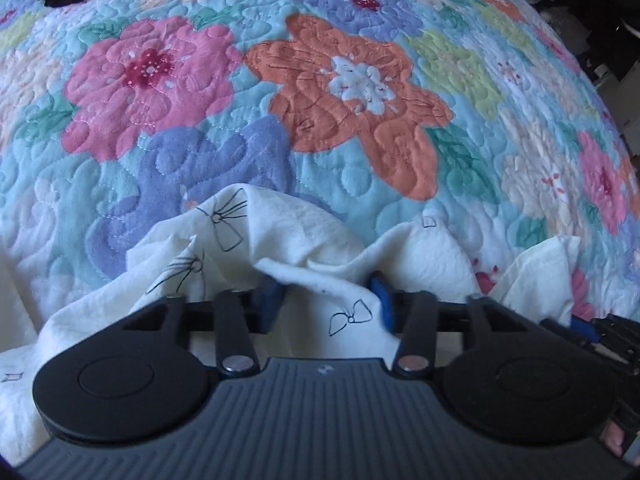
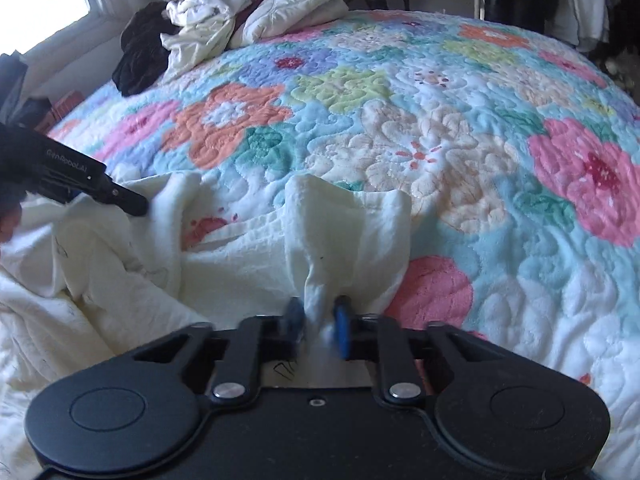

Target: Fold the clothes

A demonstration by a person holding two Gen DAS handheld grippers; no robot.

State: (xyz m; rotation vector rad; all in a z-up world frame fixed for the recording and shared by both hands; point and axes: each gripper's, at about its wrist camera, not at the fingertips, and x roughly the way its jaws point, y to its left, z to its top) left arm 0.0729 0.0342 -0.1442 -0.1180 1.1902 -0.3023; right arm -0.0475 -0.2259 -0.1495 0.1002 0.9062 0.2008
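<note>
Your white garment lies crumpled on the near edge of the bed, on the floral quilt, with its bulk running across the view from your left gripper to your right gripper; no clear long axis can be read in this bunched state. The fabric is cream-white with a crinkled texture and a sparse print of thin black bow outlines, seen best in the left wrist view. Your right gripper is clenched on a narrow raised fold of the garment, which stands up between the blue pads. Your left gripper has a thicker ridge of the same garment between its pads, which appear to press on it.
</note>
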